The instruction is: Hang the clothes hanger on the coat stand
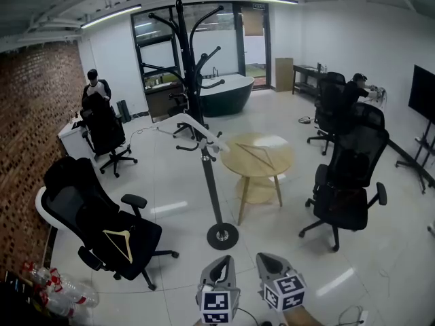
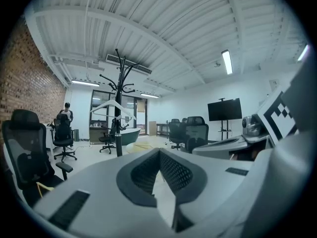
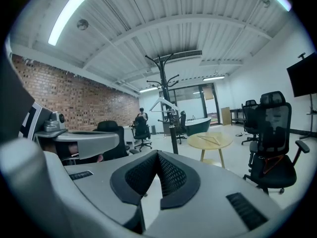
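While the head view crops both, left gripper (image 1: 219,272) and right gripper (image 1: 273,265) are pinched shut, empty; coat stand (image 1: 214,195) sits well ahead of the jaws on glossy floor (image 1: 170,189).

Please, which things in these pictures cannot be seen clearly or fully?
1. Head view: how the white hanger hooks onto the coat stand, too small to tell.
2. Head view: the hanger on the round table, faint in glare; hook unclear.
3. Left gripper view: the wooden hanger on the office chair, mostly hidden by the gripper's body.
4. Head view: the bottom edge cuts off the left gripper and the right gripper.
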`<state>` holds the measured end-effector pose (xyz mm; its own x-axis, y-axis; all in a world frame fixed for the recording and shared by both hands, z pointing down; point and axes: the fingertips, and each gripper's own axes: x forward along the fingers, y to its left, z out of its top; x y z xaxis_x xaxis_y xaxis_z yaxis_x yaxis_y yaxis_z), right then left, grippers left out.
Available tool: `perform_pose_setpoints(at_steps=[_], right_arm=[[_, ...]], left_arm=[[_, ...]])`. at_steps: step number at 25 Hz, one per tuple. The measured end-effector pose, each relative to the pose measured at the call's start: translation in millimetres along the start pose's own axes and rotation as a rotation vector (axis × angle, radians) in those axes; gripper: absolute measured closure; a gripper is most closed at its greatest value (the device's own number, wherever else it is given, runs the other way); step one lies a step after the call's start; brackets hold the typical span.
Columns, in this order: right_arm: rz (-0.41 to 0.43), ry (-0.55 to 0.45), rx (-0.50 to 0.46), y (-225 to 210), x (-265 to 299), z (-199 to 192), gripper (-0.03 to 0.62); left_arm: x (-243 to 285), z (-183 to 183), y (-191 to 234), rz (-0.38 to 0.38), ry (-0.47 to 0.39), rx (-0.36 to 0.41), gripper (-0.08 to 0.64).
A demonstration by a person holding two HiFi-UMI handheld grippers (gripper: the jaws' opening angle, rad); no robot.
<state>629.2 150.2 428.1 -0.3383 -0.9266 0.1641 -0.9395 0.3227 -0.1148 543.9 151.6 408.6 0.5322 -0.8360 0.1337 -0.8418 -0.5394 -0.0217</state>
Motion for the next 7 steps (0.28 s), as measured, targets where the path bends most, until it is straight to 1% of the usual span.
perform_pose_setpoints(at_steps=[7], right_arm=[[0.000,-0.001,-0.013,3.2,4.6,0.9,0.591]], left_arm=[[1.6,-4.8,5.5,0.001,0.008,-0.001,0.545]])
